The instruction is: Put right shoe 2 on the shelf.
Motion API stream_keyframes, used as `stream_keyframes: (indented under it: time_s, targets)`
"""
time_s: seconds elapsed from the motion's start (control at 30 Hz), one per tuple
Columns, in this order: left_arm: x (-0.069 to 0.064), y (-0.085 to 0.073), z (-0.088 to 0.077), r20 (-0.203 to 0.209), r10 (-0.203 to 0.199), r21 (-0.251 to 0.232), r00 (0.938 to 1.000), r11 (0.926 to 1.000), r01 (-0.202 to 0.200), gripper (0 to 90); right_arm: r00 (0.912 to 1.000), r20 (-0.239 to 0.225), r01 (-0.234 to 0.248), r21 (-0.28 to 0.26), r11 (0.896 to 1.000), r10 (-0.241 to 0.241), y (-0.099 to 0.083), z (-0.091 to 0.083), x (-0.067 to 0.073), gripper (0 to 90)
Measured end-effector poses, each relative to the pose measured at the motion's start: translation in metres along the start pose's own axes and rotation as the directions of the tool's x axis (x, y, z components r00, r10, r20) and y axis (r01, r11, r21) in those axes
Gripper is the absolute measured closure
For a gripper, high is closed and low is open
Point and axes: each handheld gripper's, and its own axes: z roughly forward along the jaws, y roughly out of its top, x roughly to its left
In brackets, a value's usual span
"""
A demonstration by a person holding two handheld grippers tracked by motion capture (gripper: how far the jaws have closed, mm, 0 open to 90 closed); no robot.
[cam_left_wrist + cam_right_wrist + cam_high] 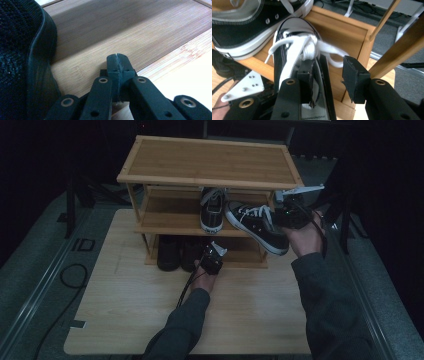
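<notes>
- Dark room, dim light; pale wood table (125,320) carries a bamboo shoe rack (210,162) with three levels.
- Rack: top shelf bare, middle shelf holds one black-and-white sneaker (212,212) toe toward the camera, bottom shelf holds a pair of dark shoes (170,254).
- Second sneaker (257,227) is the one in hand: toe poking over the middle shelf front edge beside its mate, heel hanging out past the rack toward the person, tilted.
- Right gripper (290,216) at the heel end. In the right gripper view one of the fingers (305,80) sits inside the shoe opening, the other stands clear outside with a gap to the shoe wall, so partly open and likely not clamping; hard to be sure in this light.
- Left gripper (212,257) low by the bottom shelf; in the left gripper view its fingers (112,68) are pressed together, holding nothing, just beside a dark shoe (22,62).
- Risk: loose hold plus most of the sneaker overhanging, so it could tip off the shelf edge onto the table.
- Risk: pushing in at this angle could shove the mate sideways or jam the toe against the rack post.
- Risk: loose white laces (312,48) could snag on the outer finger on pull-out.
</notes>
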Motion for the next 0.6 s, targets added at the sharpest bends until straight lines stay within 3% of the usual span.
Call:
stream_keyframes:
  time_s: [0.4, 0.6]
  targets:
    - [0.000, 0.000, 0.000, -0.001, -0.007, -0.007, 1.0000, 1.0000, 0.007, 89.6, 0.9997, -0.018, 0.015, -0.021, 1.000, -0.015, 0.004, -0.014, -0.003, 59.9]
    - [-0.001, 0.000, 0.001, 0.007, -0.012, -0.007, 0.9999, 0.9999, 0.012, 89.6, 0.9993, -0.021, 0.032, -0.039, 0.999, -0.033, 0.000, -0.031, -0.008, 64.4]
